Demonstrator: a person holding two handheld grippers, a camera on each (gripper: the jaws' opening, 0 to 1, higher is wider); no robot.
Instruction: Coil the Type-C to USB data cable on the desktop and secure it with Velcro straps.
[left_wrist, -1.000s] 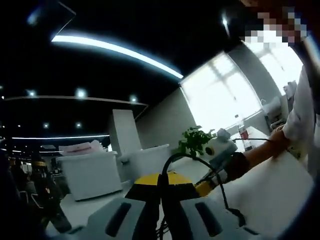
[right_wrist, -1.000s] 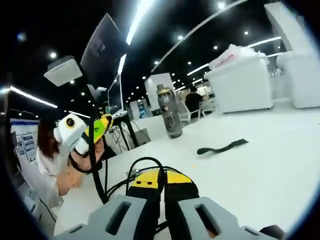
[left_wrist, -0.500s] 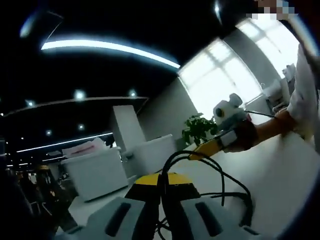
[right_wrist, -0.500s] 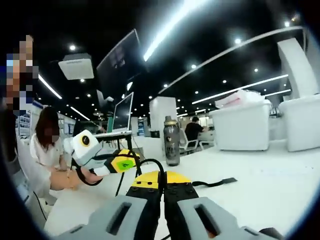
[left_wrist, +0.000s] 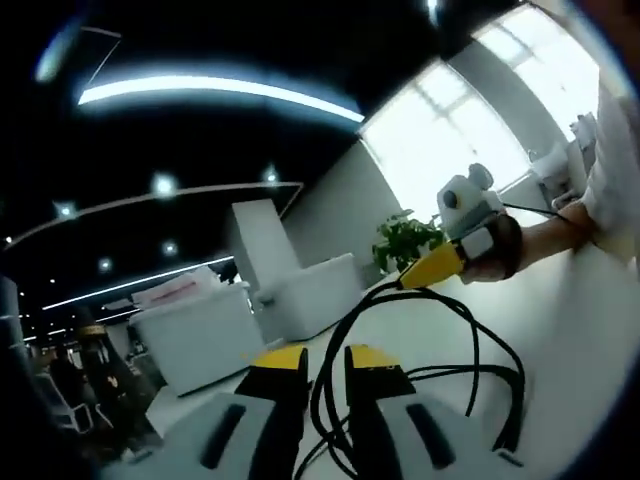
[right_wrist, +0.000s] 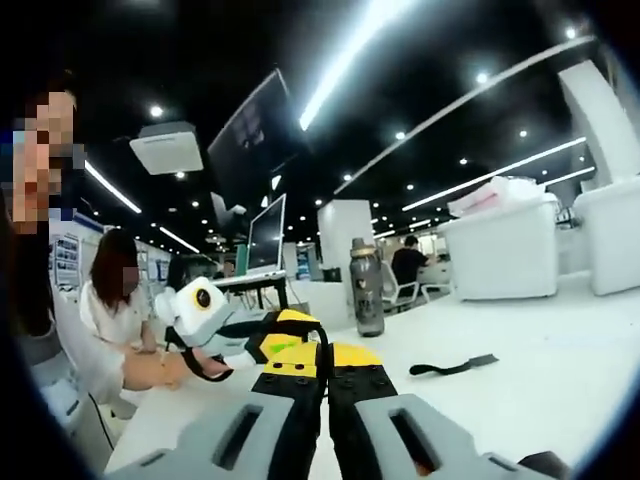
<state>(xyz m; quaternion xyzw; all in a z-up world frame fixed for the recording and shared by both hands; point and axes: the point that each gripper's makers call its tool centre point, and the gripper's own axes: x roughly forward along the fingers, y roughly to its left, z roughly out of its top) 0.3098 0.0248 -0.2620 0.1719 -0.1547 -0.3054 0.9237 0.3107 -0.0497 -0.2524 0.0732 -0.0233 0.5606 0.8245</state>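
Left tongs (left_wrist: 318, 362) have parted since a second ago, cable (left_wrist: 440, 340) loops slack between them | right tongs (right_wrist: 325, 368) remain pinched on cable | Velcro strap (right_wrist: 450, 366) beyond right tongs on counter (right_wrist: 560, 350), unused.

No readable text, label, brand, number or sign anywhere. Green mark on the left gripper (right_wrist: 285, 345), seen in the right gripper view, too blurred to make out. Wall poster (right_wrist: 66, 262) behind the seated person carries print too small to read. Nothing legible on the bottle (right_wrist: 367, 287).
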